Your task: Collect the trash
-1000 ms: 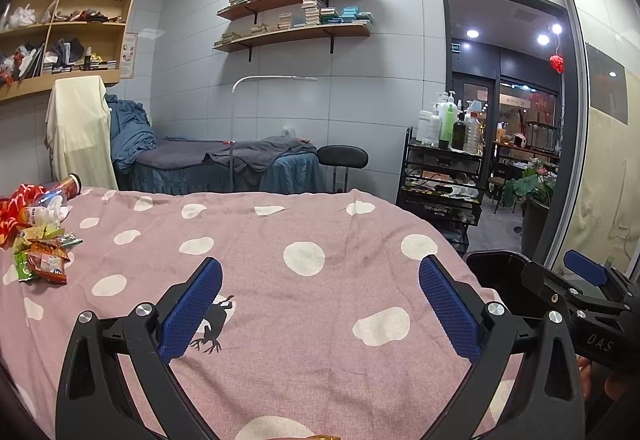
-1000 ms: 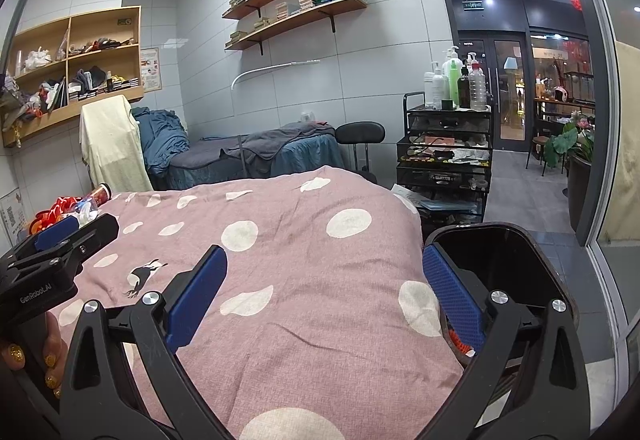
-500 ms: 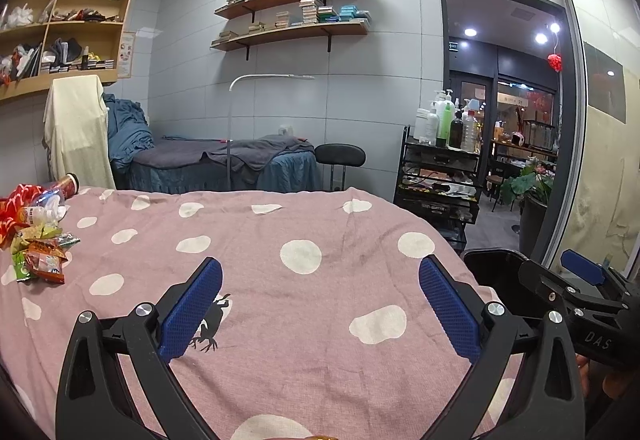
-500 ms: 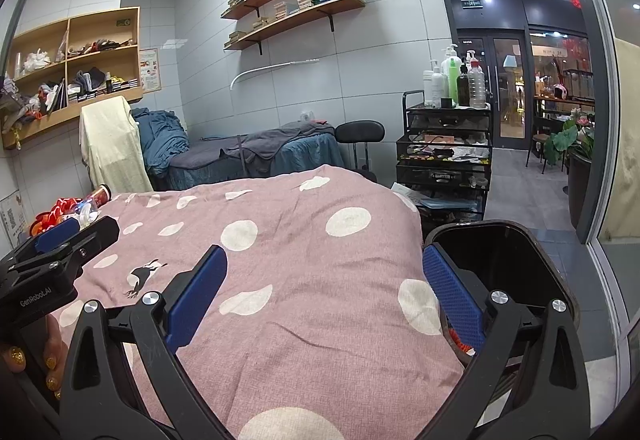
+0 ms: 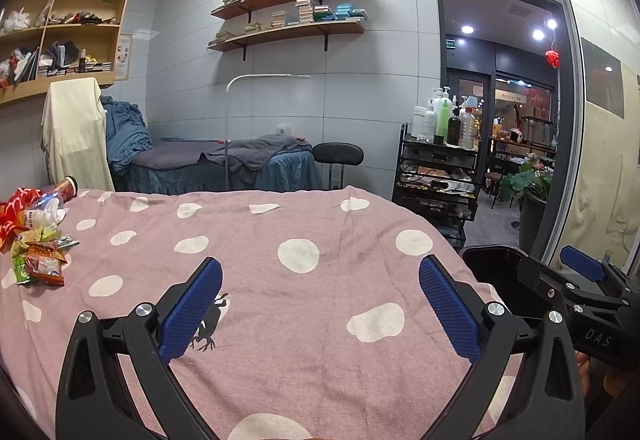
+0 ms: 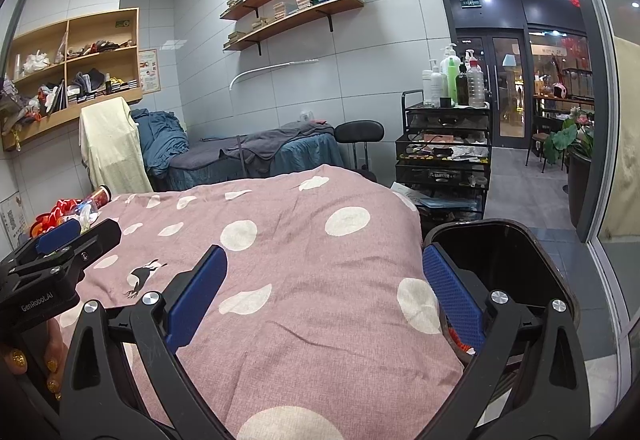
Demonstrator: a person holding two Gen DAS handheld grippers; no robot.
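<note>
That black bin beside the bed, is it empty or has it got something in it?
Not empty: the black bin is open-topped, and something red and white shows low inside, behind the right gripper. How full it is, I cannot tell.

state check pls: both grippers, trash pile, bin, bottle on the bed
left gripper: open, empty, over the bedspread
right gripper: open, empty
trash pile: loose at bed's left edge, not collected
bottle: lying on its side by the pile
bin: open, beside the bed, something red inside
</note>
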